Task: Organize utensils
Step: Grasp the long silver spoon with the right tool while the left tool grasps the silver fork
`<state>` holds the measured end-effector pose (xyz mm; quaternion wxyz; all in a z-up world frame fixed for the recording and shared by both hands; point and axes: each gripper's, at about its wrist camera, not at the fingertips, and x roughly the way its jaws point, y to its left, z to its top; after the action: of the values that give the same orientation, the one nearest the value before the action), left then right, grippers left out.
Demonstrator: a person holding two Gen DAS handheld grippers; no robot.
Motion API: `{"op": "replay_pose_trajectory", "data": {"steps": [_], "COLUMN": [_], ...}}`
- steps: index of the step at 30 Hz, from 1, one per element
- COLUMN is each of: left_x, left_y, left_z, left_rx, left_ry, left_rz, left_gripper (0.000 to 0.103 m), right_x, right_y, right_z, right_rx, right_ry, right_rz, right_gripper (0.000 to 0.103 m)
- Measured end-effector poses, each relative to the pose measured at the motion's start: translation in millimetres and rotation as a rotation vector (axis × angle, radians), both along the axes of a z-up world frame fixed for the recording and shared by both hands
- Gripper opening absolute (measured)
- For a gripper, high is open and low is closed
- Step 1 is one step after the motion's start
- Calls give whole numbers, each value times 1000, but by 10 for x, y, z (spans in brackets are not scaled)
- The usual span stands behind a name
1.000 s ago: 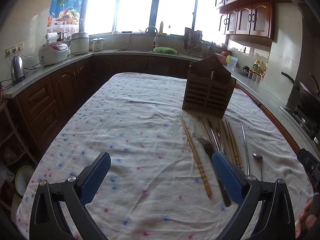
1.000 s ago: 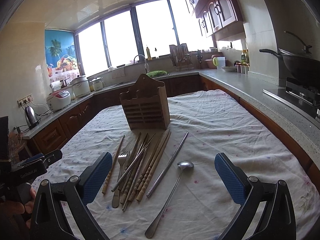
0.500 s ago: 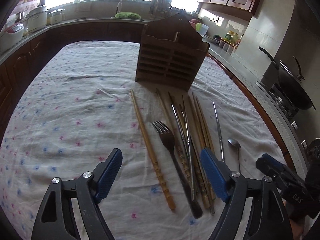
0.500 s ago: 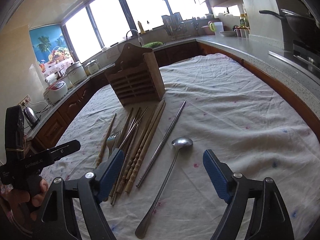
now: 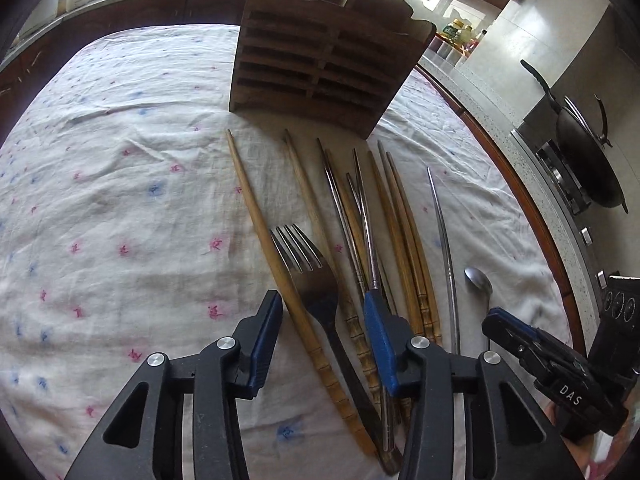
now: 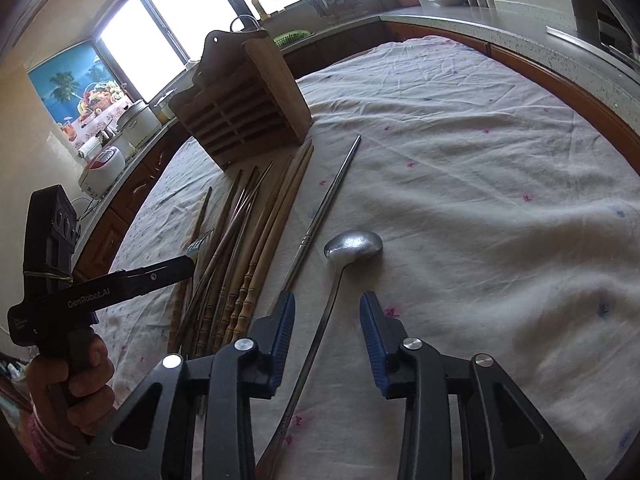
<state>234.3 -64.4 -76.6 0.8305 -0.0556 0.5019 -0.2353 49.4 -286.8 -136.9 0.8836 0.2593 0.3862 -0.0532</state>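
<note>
Blue-padded, the left tool (image 5: 320,330) has been lowered over the fork (image 5: 310,276), the right tool (image 6: 327,326) over the spoon (image 6: 352,244); both jaws have just been narrowing, neither utensil yet pinched, so grasps seem imminent near the wooden holder (image 5: 320,60).

The table (image 5: 120,184) is covered by a white cloth dotted with small pink and blue marks. The holder (image 5: 320,60) is made of dark brown slatted wood. The chopsticks (image 5: 400,232) are tan wood, ringed with carved bands at their thick ends; some thin ones are silver metal. The fork (image 5: 308,268) is dull silver with a dark handle, and the spoon (image 6: 354,244) is shiny silver. Each hand-held gripper, left (image 5: 320,316) and right (image 6: 326,320), is black with blue ribbed pads (image 5: 376,320); white lettering is printed on the black bodies.
</note>
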Motion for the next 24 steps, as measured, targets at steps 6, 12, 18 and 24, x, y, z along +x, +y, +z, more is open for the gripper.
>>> {"op": "replay_pose_trajectory", "data": {"steps": [6,12,18,24], "left_x": [116,102,2,17], "left_y": [-23,-38,118,-12], "left_z": [-29,-15,117,138], "left_rx": [4,5,-26,7], "left_ry": [1,-16,2,-6], "left_rz": [-15,-38,-27,-51], "left_gripper": [32,30,30,30], "right_x": [82,118,84,35], "right_y": [-33,-43,-41,-80], "right_z": [-3,-27,-15,-27], "right_rx": [20,8,15,35], "right_ry": [3,14,8,-2], "right_rz": [3,0,6,-5], "right_gripper": [21,7,5,5]}}
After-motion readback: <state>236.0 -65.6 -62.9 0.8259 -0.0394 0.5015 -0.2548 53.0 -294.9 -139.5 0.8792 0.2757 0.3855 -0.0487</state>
